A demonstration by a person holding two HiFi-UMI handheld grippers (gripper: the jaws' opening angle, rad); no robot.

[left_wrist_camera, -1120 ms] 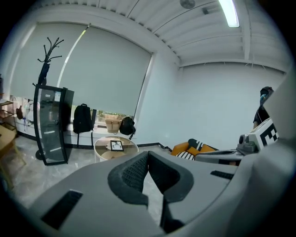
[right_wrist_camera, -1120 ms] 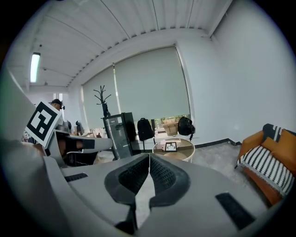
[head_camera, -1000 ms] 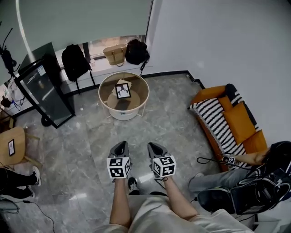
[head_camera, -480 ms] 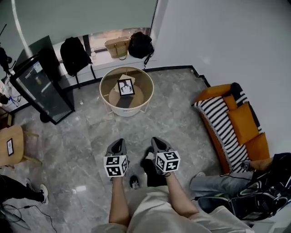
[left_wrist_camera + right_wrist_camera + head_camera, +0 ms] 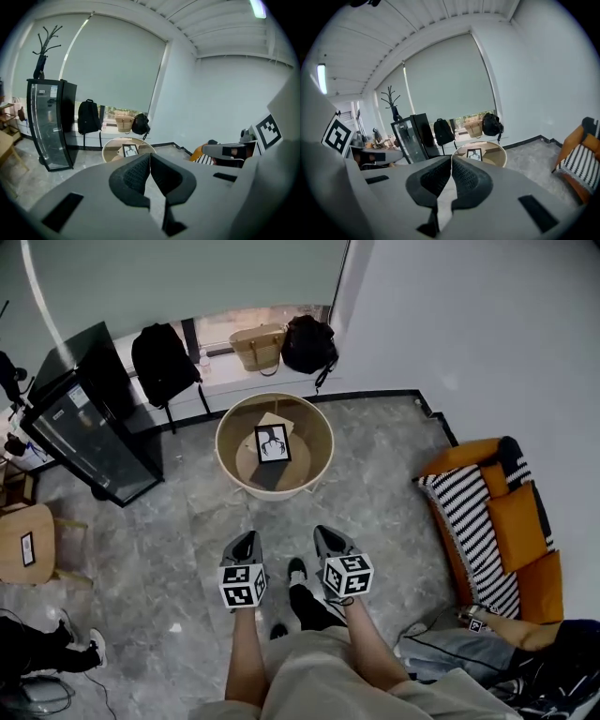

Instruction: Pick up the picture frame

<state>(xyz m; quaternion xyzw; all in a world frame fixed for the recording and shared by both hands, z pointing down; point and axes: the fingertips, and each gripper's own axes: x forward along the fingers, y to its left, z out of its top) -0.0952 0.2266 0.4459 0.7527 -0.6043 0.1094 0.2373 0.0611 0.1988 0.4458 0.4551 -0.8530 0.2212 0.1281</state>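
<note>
On the round table (image 5: 327, 432), the black-edged picture frame (image 5: 273, 442) holds a white print with a dark figure. The left gripper (image 5: 247, 540) and right gripper (image 5: 326, 534) each have their jaws pressed together, empty.

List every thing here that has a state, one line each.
picture frame: on the round table, untouched.
left claw: shut, empty.
right claw: shut, empty.
roller blind: drawn nearly all the way down, with a strip of window bare below it.
black backpack: upright by the window.
</note>
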